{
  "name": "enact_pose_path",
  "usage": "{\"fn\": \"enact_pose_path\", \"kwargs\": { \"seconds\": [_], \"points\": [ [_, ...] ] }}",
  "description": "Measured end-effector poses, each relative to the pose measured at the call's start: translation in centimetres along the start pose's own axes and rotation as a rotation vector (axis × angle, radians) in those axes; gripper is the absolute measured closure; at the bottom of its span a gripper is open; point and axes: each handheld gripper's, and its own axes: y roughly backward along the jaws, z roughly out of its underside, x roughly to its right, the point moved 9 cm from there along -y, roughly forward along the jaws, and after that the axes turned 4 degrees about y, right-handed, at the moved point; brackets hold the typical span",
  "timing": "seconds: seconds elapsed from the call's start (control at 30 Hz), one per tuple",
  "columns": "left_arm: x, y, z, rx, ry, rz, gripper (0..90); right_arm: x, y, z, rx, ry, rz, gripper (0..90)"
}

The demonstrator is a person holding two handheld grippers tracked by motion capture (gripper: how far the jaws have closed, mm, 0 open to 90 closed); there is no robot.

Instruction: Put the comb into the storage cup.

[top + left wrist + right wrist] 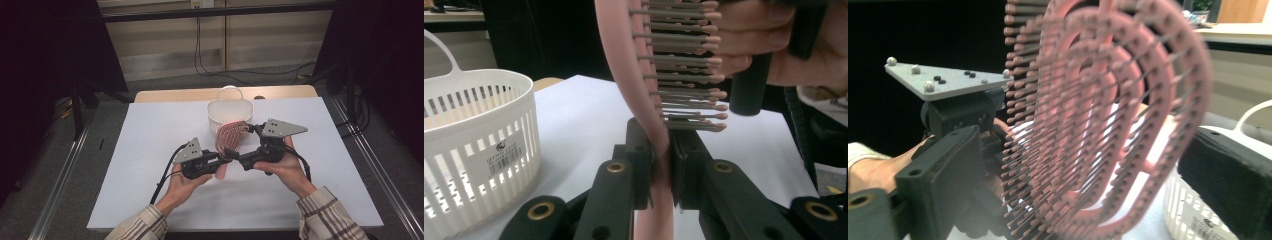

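Note:
A pink vented hairbrush (231, 136) with metal bristles stands upright just in front of a white slotted basket (222, 112). My left gripper (226, 159) is shut on the brush where the handle meets the head. The left gripper view shows the pink brush (644, 75) pinched between the two black jaws, bristles pointing right. My right gripper (239, 150) faces it from the right. In the right gripper view the brush head (1108, 125) sits between widely spread jaws. Whether they touch it is unclear.
The white basket (474, 150) with a loop handle stands on the white table sheet (150, 150), close behind the brush. Dark curtains flank the table. Cables trail from both grippers toward the front edge.

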Motion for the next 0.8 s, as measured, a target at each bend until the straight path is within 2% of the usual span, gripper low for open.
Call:
{"fn": "enact_pose_path", "kwargs": {
  "seconds": [0.1,0.13,0.2,0.27,0.4,0.47,0.5,0.6,0.8],
  "points": [
    [0.2,0.1,0.0,-0.001,0.002,0.011,80.7,0.0,-0.4,-0.2,0.000,-0.006,-0.015,6.1],
    [0.4,0.1,-0.1,0.010,0.007,0.031,80.7,0.0,-0.5,-0.3,0.004,-0.010,-0.021,6.9],
    [0.3,0.2,-0.3,0.027,0.011,0.030,80.7,0.0,-0.7,-0.6,0.009,-0.004,-0.029,7.7],
    [0.3,0.2,-0.2,0.028,0.026,0.043,80.6,-0.1,-0.7,-0.9,0.020,-0.003,-0.047,10.9],
    [0.4,0.3,-0.2,0.025,0.025,0.049,80.7,-0.1,-0.5,-1.0,0.035,0.002,-0.061,15.6],
    [0.6,0.3,-0.2,0.028,0.032,0.069,80.7,-0.2,-0.4,-1.1,0.043,0.006,-0.071,17.4],
    [0.7,0.2,-0.2,0.027,0.030,0.061,80.6,-0.2,-0.4,-1.2,0.046,0.008,-0.072,18.8],
    [1.0,0.2,-0.1,0.020,0.025,0.086,80.7,-0.4,-0.4,-1.3,0.051,0.022,-0.085,21.3],
    [1.2,0.2,-0.2,0.032,0.032,0.104,80.7,-0.5,-0.2,-1.3,0.068,0.002,-0.131,27.4]
  ]
}}
